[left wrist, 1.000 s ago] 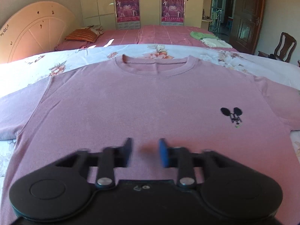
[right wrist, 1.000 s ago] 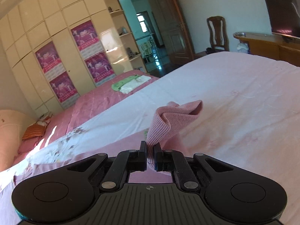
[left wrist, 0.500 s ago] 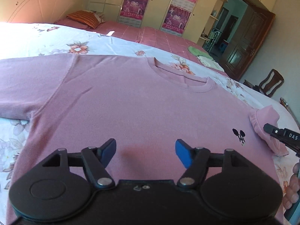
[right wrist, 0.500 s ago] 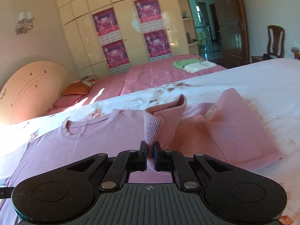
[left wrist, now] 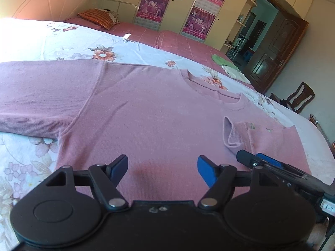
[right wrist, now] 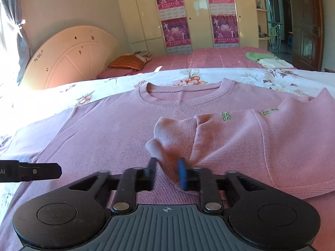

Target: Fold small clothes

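a pink t-shirt (left wrist: 146, 115) lies flat on the floral bedspread (left wrist: 52, 41). left gripper (left wrist: 162, 168) hovers wide open over its hem. right gripper (right wrist: 167, 167), jaws parted, sleeve (right wrist: 175, 133) slack between them. best to smooth the folded sleeve flat before withdrawing.

I am wearing matte black on both claws, my left gripper (left wrist: 162, 169) showing blue pads, silver pivot screws and round discs at the lower corners, my right gripper (right wrist: 167, 172) showing a ribbed grey plate with a small crosshair mark.
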`<state>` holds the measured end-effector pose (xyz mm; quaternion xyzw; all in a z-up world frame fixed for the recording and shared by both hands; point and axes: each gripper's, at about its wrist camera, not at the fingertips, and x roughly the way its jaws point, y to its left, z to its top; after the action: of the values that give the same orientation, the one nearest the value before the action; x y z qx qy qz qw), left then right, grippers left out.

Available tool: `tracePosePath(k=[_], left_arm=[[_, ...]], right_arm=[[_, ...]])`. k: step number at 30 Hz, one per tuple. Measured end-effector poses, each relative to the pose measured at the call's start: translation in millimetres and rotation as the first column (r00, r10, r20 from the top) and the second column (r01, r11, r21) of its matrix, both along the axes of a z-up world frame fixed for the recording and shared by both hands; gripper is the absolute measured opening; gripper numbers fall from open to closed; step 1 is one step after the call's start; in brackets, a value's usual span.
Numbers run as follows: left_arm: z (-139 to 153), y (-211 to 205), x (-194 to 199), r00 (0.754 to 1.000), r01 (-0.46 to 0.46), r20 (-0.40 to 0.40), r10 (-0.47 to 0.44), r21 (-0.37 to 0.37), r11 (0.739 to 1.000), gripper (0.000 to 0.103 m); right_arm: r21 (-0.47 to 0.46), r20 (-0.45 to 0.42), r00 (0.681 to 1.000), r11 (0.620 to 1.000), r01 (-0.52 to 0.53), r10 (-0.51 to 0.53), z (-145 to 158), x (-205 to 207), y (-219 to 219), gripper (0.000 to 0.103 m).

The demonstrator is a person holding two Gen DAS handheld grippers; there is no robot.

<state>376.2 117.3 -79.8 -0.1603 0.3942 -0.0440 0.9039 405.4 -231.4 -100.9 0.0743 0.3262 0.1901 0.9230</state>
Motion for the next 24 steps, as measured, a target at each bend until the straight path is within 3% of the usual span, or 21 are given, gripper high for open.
tracePosePath(k=[5, 11, 13, 14, 16, 19, 24], left_arm=[[-5, -35, 24, 0.996, 0.092, 0.012, -0.091, -0.123, 0.988, 0.068], [-21, -88, 62, 0.983, 0.173, -0.03, -0.18, -0.161, 0.972, 0.052], [-26, -101, 73, 0.978, 0.197, -0.037, -0.204, -0.142, 0.97, 0.034], [-29, -108, 78, 0.972, 0.224, -0.034, -0.231, -0.136, 0.965, 0.006], [-27, -110, 80, 0.973, 0.228, -0.005, -0.231, -0.135, 0.964, 0.006], [-7, -98, 70, 0.976, 0.207, 0.094, -0.197, -0.114, 0.972, 0.006], [4, -58, 61, 0.987, 0.128, 0.107, -0.122, -0.054, 0.99, 0.006]], right_arm=[[0.042, 0.034, 0.996, 0.995, 0.087, -0.088, 11, -25, -30, 0.069], [0.153, -0.028, 0.951, 0.938, 0.31, -0.309, 21, -36, -104, 0.069], [0.208, -0.073, 0.924, 0.9, 0.383, -0.376, 23, -39, -134, 0.069], [0.235, -0.094, 0.91, 0.879, 0.414, -0.403, 22, -40, -147, 0.069], [0.289, -0.135, 0.879, 0.831, 0.476, -0.457, 21, -44, -176, 0.069], [0.316, -0.169, 0.849, 0.788, 0.528, -0.501, 21, -47, -207, 0.069], [0.407, -0.242, 0.845, 0.74, 0.535, -0.478, 15, -47, -235, 0.069]])
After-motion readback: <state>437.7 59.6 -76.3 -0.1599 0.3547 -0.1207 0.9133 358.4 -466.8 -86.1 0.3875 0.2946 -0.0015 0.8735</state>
